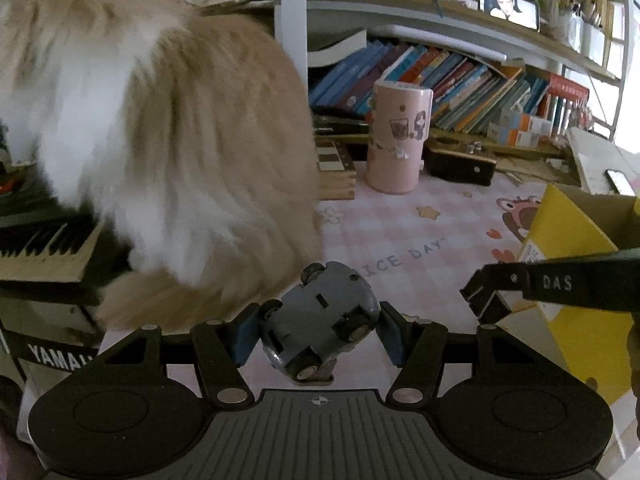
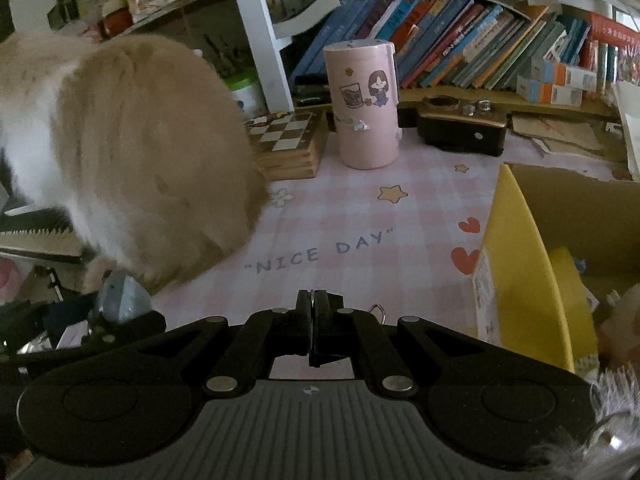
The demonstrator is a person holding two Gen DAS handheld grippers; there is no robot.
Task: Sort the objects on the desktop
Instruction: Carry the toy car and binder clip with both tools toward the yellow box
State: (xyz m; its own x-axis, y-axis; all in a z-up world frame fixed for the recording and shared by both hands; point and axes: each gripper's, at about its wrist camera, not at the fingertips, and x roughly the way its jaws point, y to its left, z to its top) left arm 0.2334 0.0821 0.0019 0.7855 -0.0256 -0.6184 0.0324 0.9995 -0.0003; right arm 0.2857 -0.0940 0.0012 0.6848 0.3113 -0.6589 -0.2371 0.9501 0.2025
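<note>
Left gripper has a grey toy car clamped between its blue pads, the car flipped belly-up with wheels showing, lifted off the pink checked tablecloth. Right gripper is clenched tight, fingers pressed flat together; a thin metal ring peeks out just beside the tips, though whether it's pinched I cannot tell. From the left view the right gripper's black fingers come in from the right edge, tips near the box. And there's a fluffy cat, cream and white, sitting on the cloth right beside the car, filling the left half of both views. Off to the right stands a yellow cardboard box, open on top; inside it something yellow and a few small bits, too blurred to name. A pink cylinder tin with cartoon stickers stands upright at the back, lid on, next to a wooden chessboard box. Leaning books crowd the shelf behind
</note>
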